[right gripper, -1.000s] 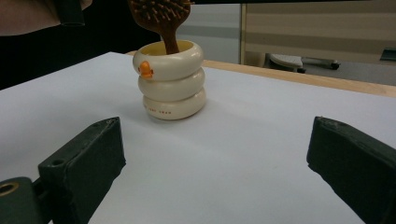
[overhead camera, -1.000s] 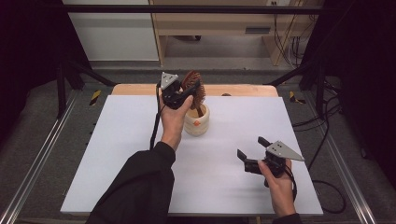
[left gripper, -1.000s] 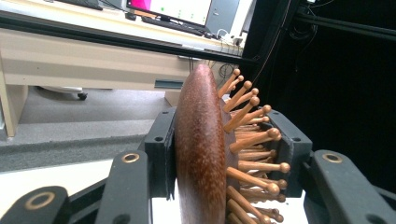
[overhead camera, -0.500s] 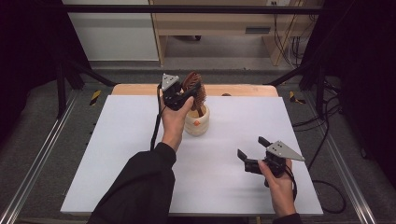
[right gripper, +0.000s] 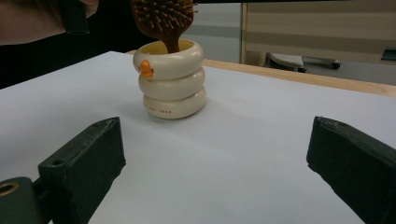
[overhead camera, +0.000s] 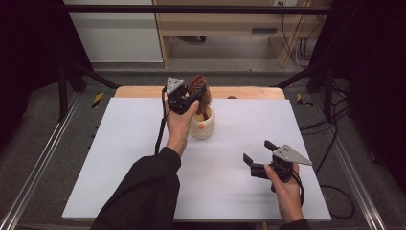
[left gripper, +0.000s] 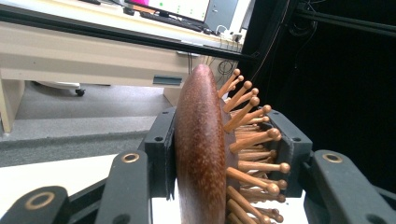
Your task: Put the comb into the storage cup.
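A brown wooden hairbrush (overhead camera: 200, 92) (left gripper: 201, 154) stands upright with its handle down inside a cream ringed cup (overhead camera: 202, 125) (right gripper: 170, 86) that has an orange beak on its side. My left gripper (overhead camera: 191, 96) (left gripper: 224, 149) is shut on the brush head, one pad on its smooth back, the other against the pegs. My right gripper (overhead camera: 258, 155) (right gripper: 215, 168) stands open near the table's front right, pointing at the cup, nothing between its jaws.
A white mat (overhead camera: 124, 158) covers the wooden table (overhead camera: 249, 92). Metal frame rails (overhead camera: 38, 163) run along both sides. Beyond the far edge lie a wooden desk (overhead camera: 225, 24) and cables (overhead camera: 297, 38) on the floor.
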{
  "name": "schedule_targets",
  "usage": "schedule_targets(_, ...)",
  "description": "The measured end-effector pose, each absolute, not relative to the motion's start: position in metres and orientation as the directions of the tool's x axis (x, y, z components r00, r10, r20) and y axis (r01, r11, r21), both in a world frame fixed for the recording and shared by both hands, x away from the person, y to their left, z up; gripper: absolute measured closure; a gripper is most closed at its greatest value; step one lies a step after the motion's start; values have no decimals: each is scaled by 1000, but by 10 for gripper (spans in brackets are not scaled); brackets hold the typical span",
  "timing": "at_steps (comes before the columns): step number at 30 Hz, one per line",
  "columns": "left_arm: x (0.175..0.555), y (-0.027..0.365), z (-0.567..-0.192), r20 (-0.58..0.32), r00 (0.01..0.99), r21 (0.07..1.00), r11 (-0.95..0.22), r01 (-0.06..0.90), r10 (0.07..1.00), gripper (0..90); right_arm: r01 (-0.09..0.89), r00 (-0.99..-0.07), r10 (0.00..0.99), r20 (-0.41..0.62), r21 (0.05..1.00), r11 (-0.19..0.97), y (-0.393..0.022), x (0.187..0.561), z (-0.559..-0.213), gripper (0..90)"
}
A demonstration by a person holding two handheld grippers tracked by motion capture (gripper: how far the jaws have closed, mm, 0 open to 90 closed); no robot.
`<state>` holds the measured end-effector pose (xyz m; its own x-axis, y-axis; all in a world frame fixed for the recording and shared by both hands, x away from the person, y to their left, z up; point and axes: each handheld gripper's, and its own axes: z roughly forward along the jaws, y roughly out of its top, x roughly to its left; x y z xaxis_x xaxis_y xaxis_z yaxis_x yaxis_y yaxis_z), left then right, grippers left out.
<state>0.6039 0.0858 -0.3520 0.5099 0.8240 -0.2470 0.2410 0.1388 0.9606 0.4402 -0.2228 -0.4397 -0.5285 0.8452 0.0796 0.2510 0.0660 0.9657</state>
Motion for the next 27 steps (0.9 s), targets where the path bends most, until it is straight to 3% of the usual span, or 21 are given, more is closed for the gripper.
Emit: schedule_targets(27, 606, 87, -358, -256, 506, 958, 144, 249, 824, 507, 255, -534, 842, 81, 965, 69, -222, 440, -441, 45)
